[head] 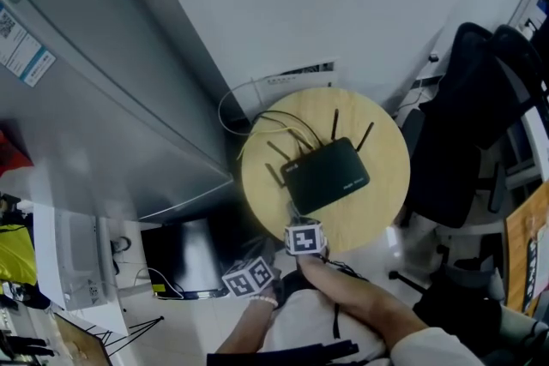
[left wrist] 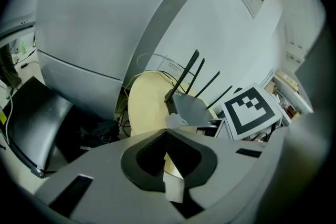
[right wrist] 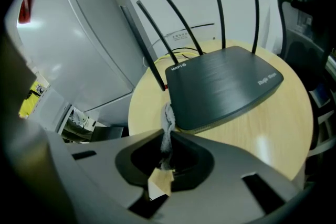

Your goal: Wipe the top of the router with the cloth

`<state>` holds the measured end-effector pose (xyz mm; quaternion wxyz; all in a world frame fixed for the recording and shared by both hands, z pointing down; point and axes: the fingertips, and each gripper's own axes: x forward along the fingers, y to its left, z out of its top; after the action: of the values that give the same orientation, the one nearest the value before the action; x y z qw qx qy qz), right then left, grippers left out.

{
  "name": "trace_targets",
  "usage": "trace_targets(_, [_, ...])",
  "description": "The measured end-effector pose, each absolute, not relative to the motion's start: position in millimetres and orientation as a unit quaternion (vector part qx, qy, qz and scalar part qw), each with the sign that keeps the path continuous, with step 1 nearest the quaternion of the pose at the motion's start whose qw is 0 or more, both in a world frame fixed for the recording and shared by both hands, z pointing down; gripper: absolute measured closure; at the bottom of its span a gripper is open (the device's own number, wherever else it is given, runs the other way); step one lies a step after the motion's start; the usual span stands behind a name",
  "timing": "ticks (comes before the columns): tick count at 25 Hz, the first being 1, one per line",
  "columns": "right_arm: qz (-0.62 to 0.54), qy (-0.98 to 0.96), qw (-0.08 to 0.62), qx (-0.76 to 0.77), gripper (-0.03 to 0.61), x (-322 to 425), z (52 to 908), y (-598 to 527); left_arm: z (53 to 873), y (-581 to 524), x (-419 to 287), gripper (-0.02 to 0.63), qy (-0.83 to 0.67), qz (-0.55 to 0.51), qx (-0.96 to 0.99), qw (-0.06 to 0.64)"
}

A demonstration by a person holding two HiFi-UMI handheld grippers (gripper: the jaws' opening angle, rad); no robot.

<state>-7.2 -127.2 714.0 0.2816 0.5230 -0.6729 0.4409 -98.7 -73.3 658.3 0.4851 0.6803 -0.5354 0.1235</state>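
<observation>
— Pinching a thin twist of cloth (right wrist: pixel 168 119), the right tongs (right wrist: pixel 167 136) are closed tight on it at the desk's (right wrist: pixel 273 136) near edge. The cloth hangs just beside the router (right wrist: pixel 223 84).

— And the left tongs (left wrist: pixel 165 134)?

— Closed tip to tip with nothing between them, out past the near edge.

— How will the cloth handle?

— Soft and limp, I'd judge. Bunched like this it offers little face, so a flatter hold would wipe better. The router sits mid-desk and looks light and smooth-topped, so it may slide under a push. Its aerials (right wrist: pixel 181 23), toward the far edge, could snag the cloth.

— What does one view show that another doesn't?

— Only the right gripper view shows the grip on the cloth. Only the head view shows both grippers together, and the cables (head: pixel 257 126) looping off the far-left edge.
</observation>
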Motion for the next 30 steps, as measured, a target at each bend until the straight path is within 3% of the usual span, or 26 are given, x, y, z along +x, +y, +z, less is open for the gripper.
trace_targets(9, [0.436,-0.692,0.281,0.502,0.538,28.1,710.0,-93.7,645.9,-50.3,-66.7,0.615,-0.532,0.127,0.688,0.476])
trace_targets(22, [0.422,-0.737,0.103,0.517,0.540,143.8,608.9,-13.8,581.2,-3.8,-17.4,0.615,-0.526,0.105,0.749,0.389])
trace_targets(30, [0.394,-0.752,0.043,0.527,0.540,162.0,555.1,8.6,527.6,17.9,-6.9,0.615,-0.528,0.091,0.779,0.327])
